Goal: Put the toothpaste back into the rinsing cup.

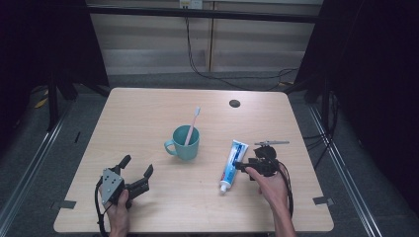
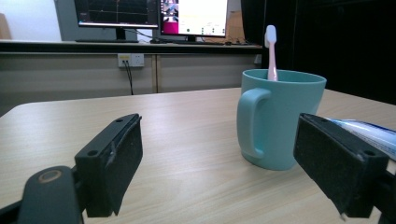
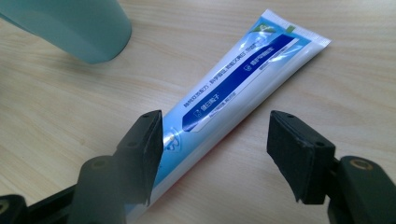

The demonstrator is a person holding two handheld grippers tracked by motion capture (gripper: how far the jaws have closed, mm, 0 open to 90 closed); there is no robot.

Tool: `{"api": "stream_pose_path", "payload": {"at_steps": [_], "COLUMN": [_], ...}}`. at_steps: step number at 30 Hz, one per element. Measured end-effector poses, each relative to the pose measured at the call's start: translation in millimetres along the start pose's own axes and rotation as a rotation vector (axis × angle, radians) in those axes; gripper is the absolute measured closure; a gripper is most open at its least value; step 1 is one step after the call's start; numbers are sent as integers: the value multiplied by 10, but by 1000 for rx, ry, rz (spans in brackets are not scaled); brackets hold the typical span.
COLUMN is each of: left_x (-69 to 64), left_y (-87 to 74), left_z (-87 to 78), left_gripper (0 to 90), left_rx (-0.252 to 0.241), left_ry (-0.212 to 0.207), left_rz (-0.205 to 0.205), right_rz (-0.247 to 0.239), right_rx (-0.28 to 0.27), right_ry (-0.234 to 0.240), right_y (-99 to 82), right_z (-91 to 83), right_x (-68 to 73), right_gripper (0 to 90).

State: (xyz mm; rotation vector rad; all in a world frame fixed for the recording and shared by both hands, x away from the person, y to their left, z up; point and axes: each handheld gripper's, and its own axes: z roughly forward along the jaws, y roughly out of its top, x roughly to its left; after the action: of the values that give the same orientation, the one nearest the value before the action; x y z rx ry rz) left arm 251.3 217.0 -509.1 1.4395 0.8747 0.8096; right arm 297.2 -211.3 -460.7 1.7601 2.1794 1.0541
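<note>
A pale wooden table (image 1: 163,111) takes up the middle of the high view, carrying one mug, one toothbrush and one tube of toothpaste. The single teal mug (image 1: 185,142) stands upright at the centre of the frame, handle toward the left, with one pink toothbrush (image 1: 192,126) leaning inside it, white head up. The one toothpaste tube (image 1: 232,165) lies flat right of centre, white cap toward the bottom of the frame, well apart from the mug. Its blue and white label carries white writing, too small and slanted to read in the right gripper view. At lower left, the left gripper (image 1: 137,168) rests near the table edge in a hand, its jaws spread wide with nothing but bare tabletop between them. At lower right, the right gripper (image 1: 243,165) sits at the tube's side; in the right gripper view its jaws stand partly apart, the left one against the tube's edge, the right one clear of it, so nothing is clamped.
</note>
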Motion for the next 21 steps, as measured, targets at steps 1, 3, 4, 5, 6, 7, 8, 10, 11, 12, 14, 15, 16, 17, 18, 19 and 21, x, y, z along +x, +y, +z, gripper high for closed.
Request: {"api": "stream_pose_path", "payload": {"at_steps": [1,3,4,5,6,7,8,10,11,12,14,15,16,17,18,19,21], "left_x": [-7,7,5,8,4,7,14,19,18,16,21,19,19,24,25,22,22], "left_y": [-1,-1,-2,-3,-4,-5,-6,-8,-7,-8,-8,-8,-8,-8,-8,-8,-8], "left_z": [-2,-2,-1,-2,-6,-10,-11,-12,-18,-15,-12,-12,-12,-14,-16,-14,-13], "left_gripper": [159,160,159,159,159,159,159,156,156,156,156,156,156,156,156,156,156], "left_rx": [-2,-2,-8,-8,-11,-13,-16,-22,-18,-20,-21,-23,-23,-19,-19,-22,-21], "left_ry": [2,-3,-12,-30,-38,-43,-57,-64,-62,-63,-63,-66,-65,-65,-67,-67,-67], "left_rz": [10,-1,-9,-1,7,13,5,2,15,9,0,2,2,5,6,3,3], "right_rz": [3,15,39,46,52,58,64,74,79,92,91,101,117,112,107,112,124], "right_rx": [10,29,36,42,53,62,74,102,115,130,150,153,168,194,205,207,240], "right_ry": [1,-1,5,6,-2,-2,-3,-11,-14,-14,-22,-13,-6,-15,-26,-34,-39], "right_y": [19,73,96,112,135,153,172,203,212,218,236,250,267,285,300,312,327], "right_z": [14,38,43,49,55,70,87,124,144,157,179,184,197,219,237,251,304], "right_x": [5,10,8,6,13,11,9,14,12,19,26,26,25,26,25,24,11], "right_gripper": [365,373,382,383,386,391,392,392,392,391,380,376,363,352,350,351,332]}}
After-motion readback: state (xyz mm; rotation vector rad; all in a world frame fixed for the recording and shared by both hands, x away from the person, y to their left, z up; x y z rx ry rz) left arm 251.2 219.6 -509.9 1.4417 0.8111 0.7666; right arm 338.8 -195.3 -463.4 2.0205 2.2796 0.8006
